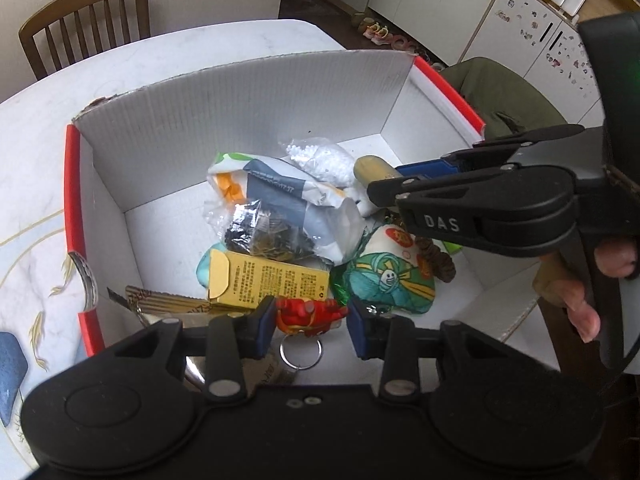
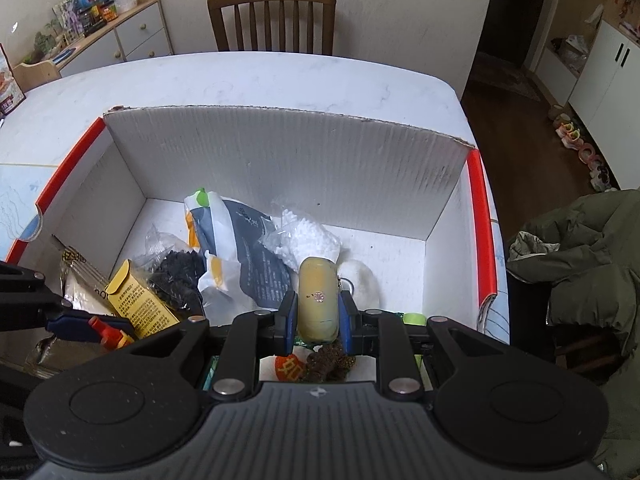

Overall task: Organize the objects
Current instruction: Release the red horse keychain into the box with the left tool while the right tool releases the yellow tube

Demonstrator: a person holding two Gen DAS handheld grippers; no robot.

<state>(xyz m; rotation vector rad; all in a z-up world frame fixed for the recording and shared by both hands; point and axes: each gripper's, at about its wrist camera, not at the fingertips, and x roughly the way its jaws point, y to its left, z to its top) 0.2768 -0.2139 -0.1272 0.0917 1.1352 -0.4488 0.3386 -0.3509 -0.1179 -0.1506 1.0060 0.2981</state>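
We log white corrugated cardboard box with red rim [image 2: 476, 200] on marbled white table [image 2: 280, 76], centre frame; loose items heaped on floor, presumably gathered for sorting. Right claw [image 2: 318, 314] clamped on beige oblong pouch [image 2: 318, 292], lower centre, pads on both flanks. Left claw [image 1: 311, 322] moderately open, straddling red toy keyring figure [image 1: 306, 314], lower centre; contact uncertain. Yellow printed carton [image 1: 268, 280] just behind it.
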